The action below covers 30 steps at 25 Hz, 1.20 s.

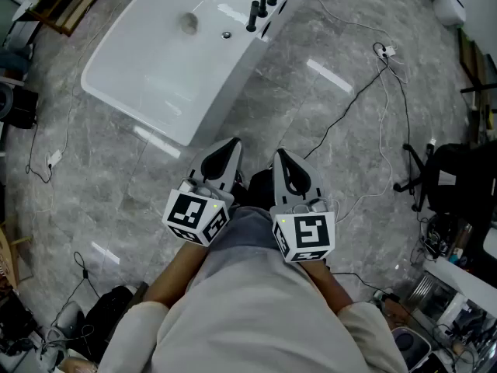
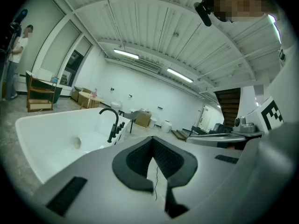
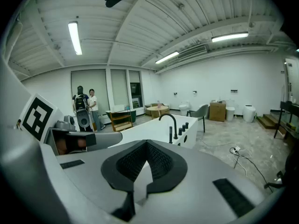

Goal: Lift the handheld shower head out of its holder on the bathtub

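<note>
A white bathtub (image 1: 147,76) stands on the marble floor ahead of me. On its rim sit black fittings: a curved spout (image 3: 167,117) and, beside it, a slim upright black stick that looks like the handheld shower head (image 3: 170,135) in its holder. The same shower head (image 1: 253,15) shows at the tub's far rim in the head view, and to the left (image 2: 110,134) in the left gripper view. My left gripper (image 1: 231,146) and right gripper (image 1: 281,157) are held side by side near my body, far short of the tub. Both are shut with nothing between the jaws.
Black cables (image 1: 365,92) and a plug strip (image 1: 386,50) lie on the floor to the right of the tub. A black office chair (image 1: 454,177) stands at the right. Two people (image 3: 85,107) stand far off by a wooden shelf (image 3: 120,120).
</note>
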Tool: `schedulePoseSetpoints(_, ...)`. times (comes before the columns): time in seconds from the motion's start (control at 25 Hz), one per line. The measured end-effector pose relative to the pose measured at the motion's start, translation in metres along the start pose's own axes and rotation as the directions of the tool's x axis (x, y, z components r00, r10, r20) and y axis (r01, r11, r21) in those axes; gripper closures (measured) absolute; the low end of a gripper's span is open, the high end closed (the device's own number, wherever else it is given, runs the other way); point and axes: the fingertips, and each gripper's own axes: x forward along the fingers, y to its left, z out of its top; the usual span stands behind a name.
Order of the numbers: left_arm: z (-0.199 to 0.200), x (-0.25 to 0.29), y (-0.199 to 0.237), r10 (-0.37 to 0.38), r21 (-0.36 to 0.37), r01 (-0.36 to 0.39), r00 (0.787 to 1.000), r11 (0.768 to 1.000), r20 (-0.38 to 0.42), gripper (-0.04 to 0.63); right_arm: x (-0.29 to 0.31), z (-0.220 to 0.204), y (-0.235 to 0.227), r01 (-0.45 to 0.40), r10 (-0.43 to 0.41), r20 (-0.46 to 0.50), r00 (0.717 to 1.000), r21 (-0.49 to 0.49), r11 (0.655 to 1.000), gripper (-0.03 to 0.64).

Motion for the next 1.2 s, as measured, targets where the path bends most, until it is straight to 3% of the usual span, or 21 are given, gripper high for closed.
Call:
schedulePoseSetpoints(0.36,-0.005,0.04,-0.014,-0.007,-0.015,0.006,0.999,1.0,-0.032,0.591,0.011,0.006,-0.037,-0.007,0.007,-0.004,1.0,0.017,1.0,0.598)
schedulePoseSetpoints(0.96,0.011,0.144,-0.05,0.048,-0.008,-0.049,0.999,0.999,-0.02,0.591,0.036,0.035,-0.122,-0.161,0.157,0.055,0.986,0.069,0.985,0.595)
schedulePoseSetpoints(1.2,0.013,0.163,-0.058,0.057,-0.015,-0.058,0.998,0.998,-0.033,0.591,0.038,0.038,-0.142,-0.16,0.155,0.059,0.986,0.092,0.983,0.584)
